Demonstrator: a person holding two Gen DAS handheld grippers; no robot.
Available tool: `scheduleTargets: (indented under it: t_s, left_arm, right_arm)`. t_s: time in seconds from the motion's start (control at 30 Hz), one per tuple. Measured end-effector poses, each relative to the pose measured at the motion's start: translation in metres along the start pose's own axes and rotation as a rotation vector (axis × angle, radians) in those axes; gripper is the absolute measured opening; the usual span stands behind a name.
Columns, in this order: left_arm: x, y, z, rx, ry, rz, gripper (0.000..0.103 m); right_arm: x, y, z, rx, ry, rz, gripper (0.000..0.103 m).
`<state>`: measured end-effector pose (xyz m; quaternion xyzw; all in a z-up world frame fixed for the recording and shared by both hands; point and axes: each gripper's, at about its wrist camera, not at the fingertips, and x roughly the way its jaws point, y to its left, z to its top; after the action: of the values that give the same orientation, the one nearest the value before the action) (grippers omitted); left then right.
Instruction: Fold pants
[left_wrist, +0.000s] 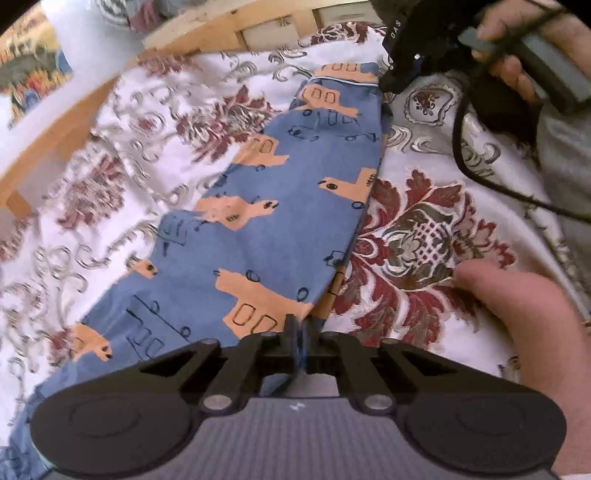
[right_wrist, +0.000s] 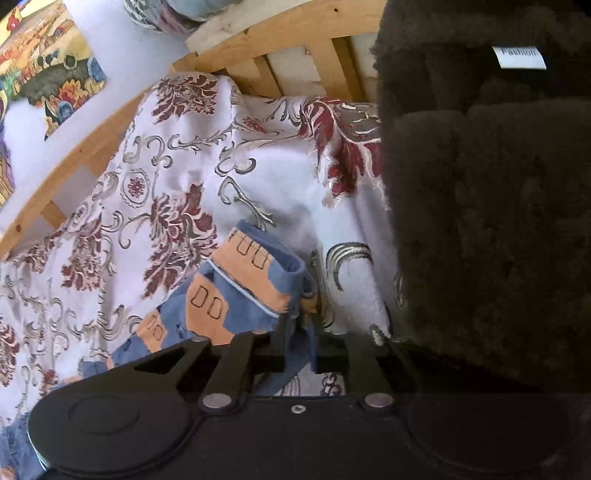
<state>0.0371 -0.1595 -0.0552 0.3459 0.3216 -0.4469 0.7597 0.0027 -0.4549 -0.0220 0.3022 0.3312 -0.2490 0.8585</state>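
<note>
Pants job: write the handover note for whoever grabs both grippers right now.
Left gripper: shut on one end of the blue printed pants.
Right gripper: shut on the cuffed end, beside a dark fuzzy garment.
The pants lie stretched lengthwise on the floral bedspread, legs apparently stacked.
Done: both ends gripped.
Left: probably bring the ends together to fold crosswise, then release.

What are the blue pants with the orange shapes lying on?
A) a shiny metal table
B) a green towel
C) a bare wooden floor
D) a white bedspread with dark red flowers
D: the blue pants with orange block shapes lie stretched out on the white bedspread with dark red flowers, and both the left gripper and the right gripper are pinched shut on the cloth.
</note>
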Motion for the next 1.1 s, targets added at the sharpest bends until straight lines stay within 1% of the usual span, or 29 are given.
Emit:
scheduleTargets:
  t_s: [0.03, 0.07, 0.1, 0.13, 0.17, 0.23, 0.3, 0.37, 0.4, 0.47, 0.53, 0.57, 0.63, 0.7, 0.77, 0.83, 0.9, 1.0, 1.1]
  left_arm:
    - [-0.003, 0.003, 0.001, -0.011, 0.001, -0.028, 0.026]
    - [-0.008, 0.006, 0.003, -0.02, 0.002, -0.065, 0.053]
    - [-0.014, 0.009, 0.006, -0.027, -0.002, -0.112, 0.065]
    - [-0.021, 0.013, 0.01, -0.036, -0.025, -0.155, 0.077]
    - [-0.028, 0.018, 0.014, -0.05, -0.052, -0.192, 0.08]
    - [-0.034, 0.03, 0.031, -0.09, -0.086, -0.257, 0.083]
    - [-0.031, 0.046, 0.051, -0.154, -0.113, -0.288, 0.087]
    - [-0.018, 0.069, 0.078, -0.247, -0.128, -0.309, 0.099]
    - [-0.008, 0.081, 0.091, -0.3, -0.129, -0.318, 0.102]
    - [0.016, 0.103, 0.12, -0.416, -0.127, -0.336, 0.103]
    - [0.047, 0.12, 0.148, -0.515, -0.088, -0.364, 0.103]
    - [0.064, 0.126, 0.161, -0.558, -0.054, -0.374, 0.103]
    - [0.091, 0.13, 0.183, -0.612, 0.007, -0.377, 0.103]
    - [0.114, 0.129, 0.202, -0.651, 0.07, -0.389, 0.103]
    - [0.133, 0.128, 0.219, -0.685, 0.134, -0.422, 0.103]
    - [0.147, 0.124, 0.233, -0.691, 0.189, -0.446, 0.103]
    - [0.155, 0.118, 0.247, -0.668, 0.245, -0.463, 0.103]
    - [0.163, 0.108, 0.261, -0.652, 0.347, -0.451, 0.103]
    - [0.164, 0.107, 0.266, -0.724, 0.388, -0.489, 0.103]
  right_arm:
    - [-0.001, 0.0, 0.0, 0.001, -0.004, 0.012, 0.026]
    - [-0.003, 0.0, 0.0, 0.004, -0.011, 0.026, 0.035]
    - [-0.006, 0.0, -0.001, 0.005, -0.022, 0.038, 0.039]
    - [-0.008, 0.0, -0.001, 0.004, -0.033, 0.044, 0.04]
    - [-0.011, 0.001, -0.001, 0.002, -0.05, 0.048, 0.041]
    - [-0.016, 0.002, -0.001, -0.007, -0.084, 0.055, 0.044]
    - [-0.018, 0.005, -0.001, -0.025, -0.108, 0.053, 0.044]
    - [-0.016, 0.006, 0.0, -0.032, -0.119, 0.05, 0.044]
    - [-0.013, 0.007, 0.001, -0.036, -0.115, 0.045, 0.044]
    - [-0.006, 0.006, 0.003, -0.025, -0.11, 0.045, 0.044]
    - [-0.001, 0.003, 0.004, -0.015, -0.103, 0.052, 0.044]
    - [0.001, 0.002, 0.005, -0.009, -0.096, 0.054, 0.044]
    - [0.003, 0.002, 0.005, -0.008, -0.094, 0.057, 0.046]
    - [0.003, 0.004, 0.004, -0.026, -0.094, 0.069, 0.055]
    - [0.004, 0.007, 0.003, -0.046, -0.092, 0.074, 0.055]
    - [0.004, 0.008, 0.004, -0.053, -0.095, 0.065, 0.049]
    - [0.006, 0.007, 0.005, -0.055, -0.094, 0.044, 0.032]
    - [0.007, 0.004, 0.007, -0.041, -0.099, 0.041, 0.018]
    - [0.0, 0.008, 0.004, -0.087, -0.131, 0.048, 0.01]
